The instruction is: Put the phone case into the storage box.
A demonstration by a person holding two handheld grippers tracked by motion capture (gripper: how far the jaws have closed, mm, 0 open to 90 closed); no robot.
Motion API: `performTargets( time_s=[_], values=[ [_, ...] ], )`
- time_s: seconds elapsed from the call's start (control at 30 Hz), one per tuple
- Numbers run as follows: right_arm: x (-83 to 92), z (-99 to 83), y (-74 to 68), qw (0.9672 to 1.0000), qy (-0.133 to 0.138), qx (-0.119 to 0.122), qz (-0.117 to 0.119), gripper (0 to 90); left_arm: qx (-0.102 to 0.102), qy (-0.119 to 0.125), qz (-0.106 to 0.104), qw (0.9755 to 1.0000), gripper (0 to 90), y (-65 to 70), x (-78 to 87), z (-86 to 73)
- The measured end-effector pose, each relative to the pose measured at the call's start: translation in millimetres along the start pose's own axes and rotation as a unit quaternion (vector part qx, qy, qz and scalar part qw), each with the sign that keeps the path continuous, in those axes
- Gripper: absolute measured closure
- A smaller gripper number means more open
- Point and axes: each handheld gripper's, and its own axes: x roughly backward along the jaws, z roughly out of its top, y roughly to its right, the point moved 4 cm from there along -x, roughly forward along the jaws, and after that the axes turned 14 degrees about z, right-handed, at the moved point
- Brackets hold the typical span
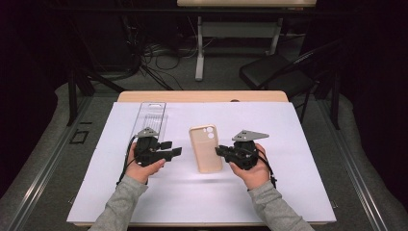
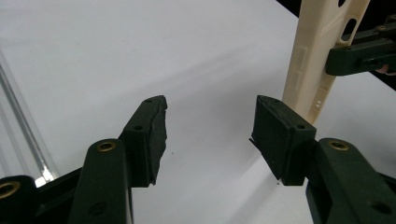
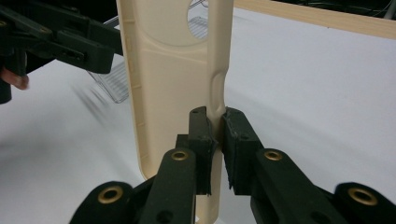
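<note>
We see right tool (image 3: 215,122) clamped on phone case (image 1: 205,148) side wall, case over worktop (image 1: 298,192) centre. Left tool (image 2: 210,128) open, empty. Thin-edge grip: we judge case may twist, slip.

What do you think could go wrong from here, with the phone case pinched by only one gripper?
1. The right gripper clamps only the thin side rim of the phone case, so the case may twist or slip out.
2. The left gripper stands open with nothing between its pads; closing now would probably miss the case.
3. The clear plastic package lies just behind the left gripper and could get knocked.
</note>
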Motion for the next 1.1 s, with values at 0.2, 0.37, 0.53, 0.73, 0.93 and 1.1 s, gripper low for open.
performTargets(
  time_s=[0.2,0.37,0.53,0.73,0.93,1.1],
  values=[
    [-4.8,-2.5,-3.0,1.0000,-0.005,0.002,-0.004,82.5,-0.018,0.002,0.029,0.9994,35.4,-3.4,6.0,3.8],
    [-6.4,-3.4,-6.3,1.0000,-0.005,0.004,-0.006,82.5,-0.035,0.010,0.054,0.9979,29.8,-3.6,9.5,6.3],
    [-9.3,-4.9,-9.2,0.9999,-0.003,0.005,-0.010,82.5,-0.038,0.020,0.061,0.9972,22.6,-2.8,11.2,7.9],
    [-11.9,-6.3,-10.9,0.9999,-0.002,0.004,-0.012,82.5,-0.061,0.016,0.067,0.9958,14.6,0.4,11.6,7.6],
    [-14.4,-5.6,-12.7,0.9999,0.001,0.001,-0.011,82.5,-0.065,0.020,0.073,0.9950,10.5,1.7,13.4,8.9],
    [-15.9,-6.2,-13.6,0.9999,0.002,0.001,-0.014,82.5,-0.061,0.033,0.078,0.9945,9.4,2.2,19.9,12.5]
  ],
)
